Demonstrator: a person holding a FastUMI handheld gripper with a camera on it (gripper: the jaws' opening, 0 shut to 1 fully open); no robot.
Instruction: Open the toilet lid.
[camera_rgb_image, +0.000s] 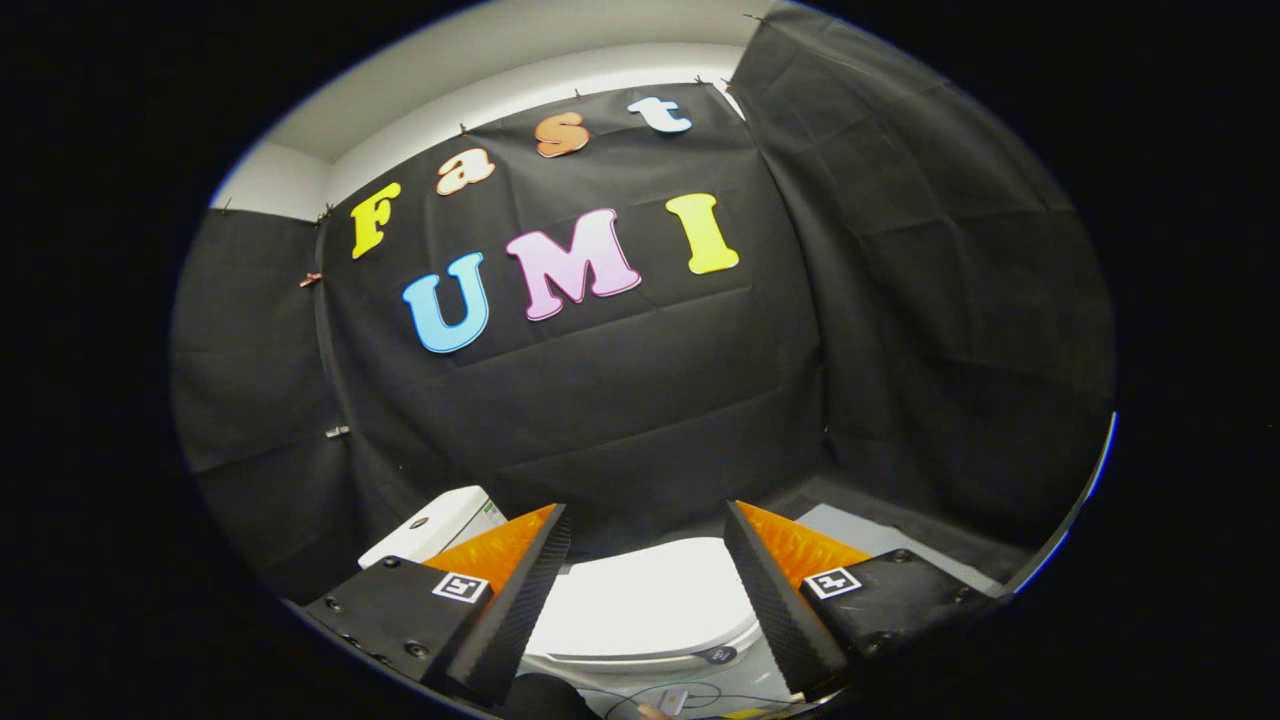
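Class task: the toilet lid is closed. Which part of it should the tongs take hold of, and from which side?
Probably the lid's front lip, the rounded edge nearest the tongs, approached from the front. The lid lies flat and closed, and its hinge looks to be at the far end by the tank, so only the near edge seems to offer a gripping edge. The tongs are open, holding nothing.

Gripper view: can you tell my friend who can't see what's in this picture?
A white toilet with its lid closed sits below, seen between the gripper's two open fingers, which touch nothing. The toilet's white tank is past the left finger, and black cloth walls stand behind it all.
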